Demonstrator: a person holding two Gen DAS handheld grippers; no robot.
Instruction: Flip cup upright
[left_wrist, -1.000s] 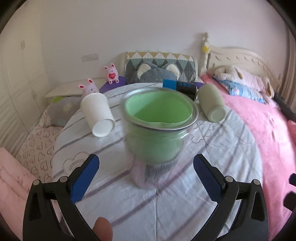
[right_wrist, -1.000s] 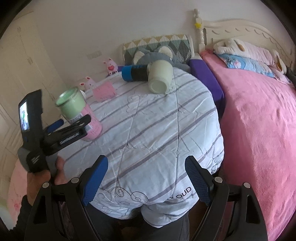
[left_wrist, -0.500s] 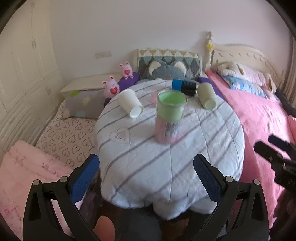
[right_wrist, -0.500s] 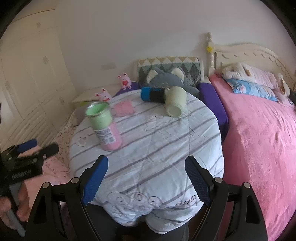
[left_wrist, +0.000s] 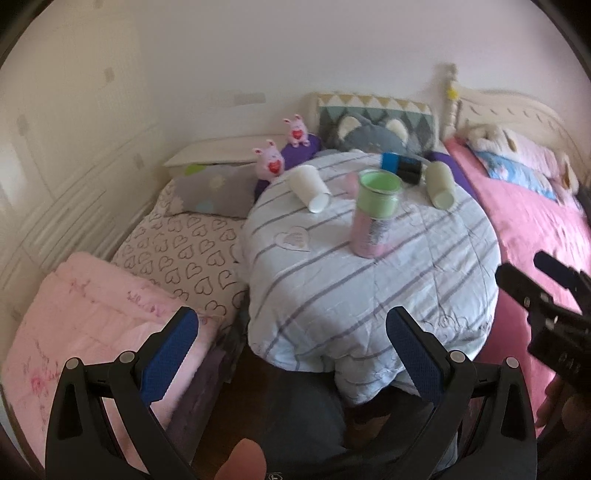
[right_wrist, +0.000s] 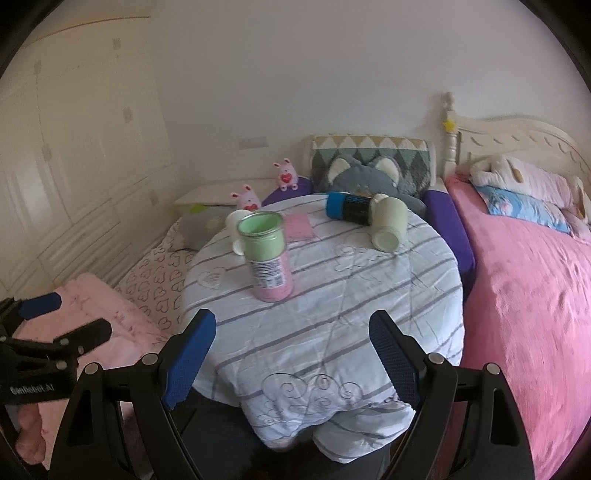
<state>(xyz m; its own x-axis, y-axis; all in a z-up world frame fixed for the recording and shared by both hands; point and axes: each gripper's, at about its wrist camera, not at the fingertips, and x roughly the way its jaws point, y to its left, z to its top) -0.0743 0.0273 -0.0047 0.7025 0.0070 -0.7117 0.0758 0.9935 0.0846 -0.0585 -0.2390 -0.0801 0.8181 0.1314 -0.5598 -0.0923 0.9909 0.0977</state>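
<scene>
A pink cup with a green inside (left_wrist: 372, 217) (right_wrist: 266, 254) stands upright on the round table under a striped cloth (left_wrist: 388, 295) (right_wrist: 332, 302). A white paper cup (left_wrist: 309, 188) (right_wrist: 236, 230) lies on its side at the table's back left. A pale green cup (left_wrist: 439, 184) (right_wrist: 388, 223) lies on its side at the back right, beside a blue and black cylinder (left_wrist: 400, 166) (right_wrist: 348, 207). My left gripper (left_wrist: 291, 354) is open and empty, held back from the table's near edge. My right gripper (right_wrist: 291, 356) is open and empty, also short of the table.
A bed with a pink cover (right_wrist: 535, 295) runs along the right. Pink folded bedding (left_wrist: 85, 317) and a heart-print mattress (left_wrist: 184, 254) lie left. Cushions (right_wrist: 369, 166) and pink plush toys (left_wrist: 269, 160) sit behind the table. A pink cloth (right_wrist: 300, 226) lies on the table.
Both grippers have drawn back from the table, the left one from close around the pink cup. The cup stands free and upright. Both stay open.
</scene>
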